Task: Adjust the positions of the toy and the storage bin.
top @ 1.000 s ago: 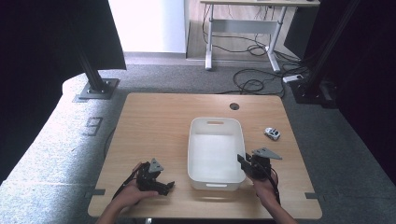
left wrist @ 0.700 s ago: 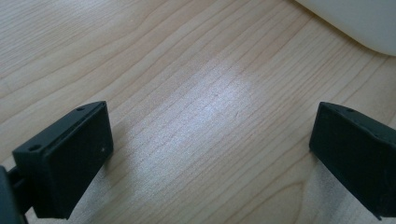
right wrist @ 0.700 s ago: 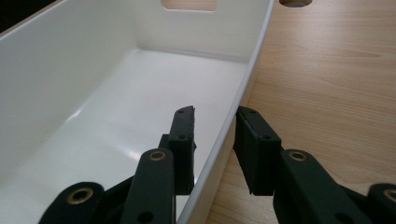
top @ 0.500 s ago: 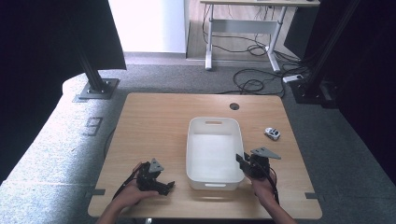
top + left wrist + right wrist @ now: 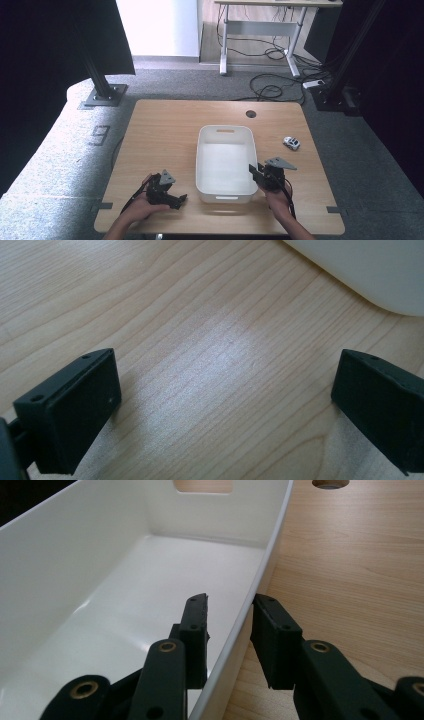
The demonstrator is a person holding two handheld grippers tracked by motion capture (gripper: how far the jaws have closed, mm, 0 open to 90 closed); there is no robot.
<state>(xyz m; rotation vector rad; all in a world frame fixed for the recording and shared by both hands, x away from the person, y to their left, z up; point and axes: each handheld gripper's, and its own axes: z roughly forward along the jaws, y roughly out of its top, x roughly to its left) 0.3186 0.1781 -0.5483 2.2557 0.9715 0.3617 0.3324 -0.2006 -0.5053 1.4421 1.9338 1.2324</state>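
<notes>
High view showed the right gripper [image 5: 256,172] at lower right, its hand entering from the bottom edge, clamped on the right wall of the white bin [image 5: 225,131] at frame centre. At lower left, the left gripper [image 5: 176,200] lay low over the table [image 5: 160,130], jaws wide apart over bare wood. Both forearms were cut off by the bottom edge.
</notes>
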